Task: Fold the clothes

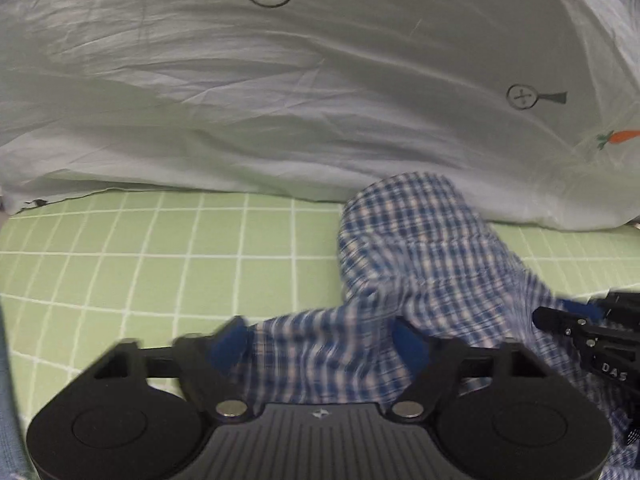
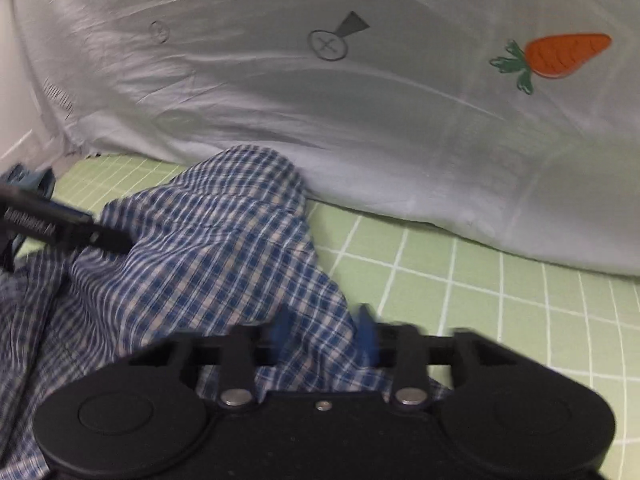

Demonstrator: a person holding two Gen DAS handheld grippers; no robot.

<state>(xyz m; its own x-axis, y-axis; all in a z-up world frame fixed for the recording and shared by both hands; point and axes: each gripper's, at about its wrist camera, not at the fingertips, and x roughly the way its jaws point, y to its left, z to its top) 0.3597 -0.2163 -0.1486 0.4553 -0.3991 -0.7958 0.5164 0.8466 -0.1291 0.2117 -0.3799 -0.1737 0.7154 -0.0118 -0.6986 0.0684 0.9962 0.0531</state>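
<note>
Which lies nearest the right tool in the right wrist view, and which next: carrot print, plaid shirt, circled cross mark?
1. Plaid shirt, between the right tool fingers.
2. Circled cross mark, centre of the white cover.
3. Carrot print, upper right; close to the mark's distance.

Both black grippers (image 1: 322,340) (image 2: 326,330) bear blue fingertip pads (image 1: 230,344) and 2 silver pivot screws.

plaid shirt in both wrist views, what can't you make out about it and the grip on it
- Plaid shirt: its shape and full extent; both views cut it off at the bottom and each gripper body covers part.
- Left hand-held gripper: motion blur hides whether its fingertips press the cloth lying between them.
- Right hand-held gripper: blur hides the pinch point in the right wrist view.
- White quilt: what lies behind it.
</note>
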